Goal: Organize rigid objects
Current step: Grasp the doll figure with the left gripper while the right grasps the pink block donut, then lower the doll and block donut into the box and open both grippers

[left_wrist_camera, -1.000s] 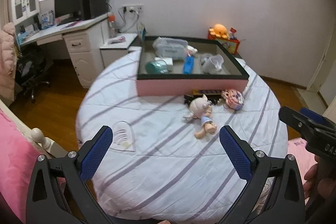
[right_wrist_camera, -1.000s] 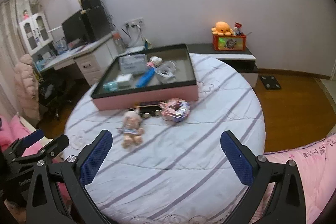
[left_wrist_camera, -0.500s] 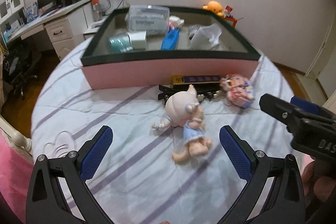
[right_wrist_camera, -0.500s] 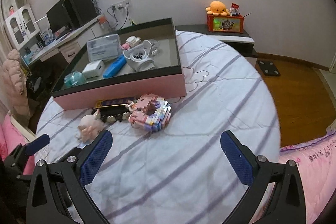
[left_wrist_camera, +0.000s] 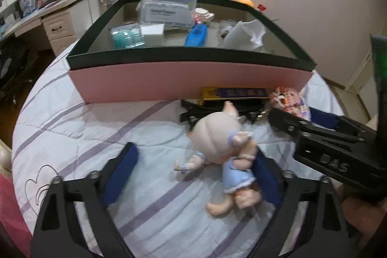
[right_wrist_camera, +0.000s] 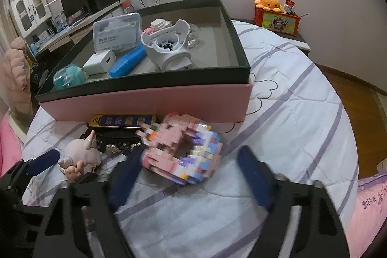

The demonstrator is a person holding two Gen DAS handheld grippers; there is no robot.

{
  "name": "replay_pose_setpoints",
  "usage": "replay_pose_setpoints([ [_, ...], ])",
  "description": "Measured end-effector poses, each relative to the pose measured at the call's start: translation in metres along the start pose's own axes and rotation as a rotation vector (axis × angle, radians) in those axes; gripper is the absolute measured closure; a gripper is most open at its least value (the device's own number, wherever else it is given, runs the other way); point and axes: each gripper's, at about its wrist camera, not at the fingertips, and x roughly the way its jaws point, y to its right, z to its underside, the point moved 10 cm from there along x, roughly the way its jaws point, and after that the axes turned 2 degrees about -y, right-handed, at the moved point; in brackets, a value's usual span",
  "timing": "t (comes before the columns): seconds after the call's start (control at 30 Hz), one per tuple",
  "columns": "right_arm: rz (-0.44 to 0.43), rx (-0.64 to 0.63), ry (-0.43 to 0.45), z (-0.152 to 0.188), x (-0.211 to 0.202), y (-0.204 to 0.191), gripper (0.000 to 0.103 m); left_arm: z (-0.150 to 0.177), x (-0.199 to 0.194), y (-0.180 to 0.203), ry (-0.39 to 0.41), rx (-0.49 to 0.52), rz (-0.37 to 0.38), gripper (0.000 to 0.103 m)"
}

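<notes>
On the round bed with its white, purple-striped quilt (left_wrist_camera: 101,137), the left gripper (left_wrist_camera: 193,173) hangs low over a small pale vinyl piglet doll in a light blue dress (left_wrist_camera: 225,156), which lies on its side between the blue-padded fingers (left_wrist_camera: 121,173). The jaws have just been closing; the doll's body sits against the right pad, while the left pad stands clear of it, so nothing is gripped. The right gripper (right_wrist_camera: 191,173) reaches over a pink, pastel-flecked toy built of small plastic bricks (right_wrist_camera: 183,151), which rests on the quilt between its fingers (right_wrist_camera: 254,178). Its jaws have also just been closing; the left pad is just beside or touching the bricks, blur hiding which, and the right pad is well apart. Behind both toys a yellow and dark blue flat rectangular box (right_wrist_camera: 123,122) and a black hair clip (left_wrist_camera: 193,113) lie against the pink wall of a large shallow black-rimmed box (right_wrist_camera: 145,100). Inside that box sit a clear plastic case (right_wrist_camera: 116,33), a white charger cube (right_wrist_camera: 100,62), a blue oblong case (right_wrist_camera: 128,62), a teal item in clear packaging (right_wrist_camera: 69,77) and a white plastic device (right_wrist_camera: 169,47).
</notes>
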Motion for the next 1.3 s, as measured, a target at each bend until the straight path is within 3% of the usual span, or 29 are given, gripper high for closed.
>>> replay_pose_setpoints([
  [0.03,-0.001,-0.005,0.0,0.0,0.0,-0.001,0.039,-0.001,-0.001,0.002,0.0,0.002,0.015,0.035],
  [0.1,0.003,-0.018,-0.001,0.0,-0.001,-0.003,0.04,-0.001,-0.002,0.009,-0.005,0.018,0.043,0.046],
  [0.43,-0.026,-0.006,0.011,0.009,-0.02,-0.006,0.04,0.004,-0.021,-0.003,0.005,0.0,0.043,0.047],
  [0.77,-0.057,-0.019,0.061,0.005,-0.056,-0.022,0.04,-0.002,-0.061,-0.032,0.071,-0.026,0.017,0.047],
  [1.1,-0.087,-0.053,0.126,-0.026,-0.082,-0.041,0.04,-0.048,-0.094,-0.045,0.169,-0.027,0.013,0.047],
  [1.3,-0.075,-0.074,0.178,-0.068,-0.09,-0.039,0.04,-0.092,-0.097,-0.043,0.223,-0.009,0.018,0.047],
])
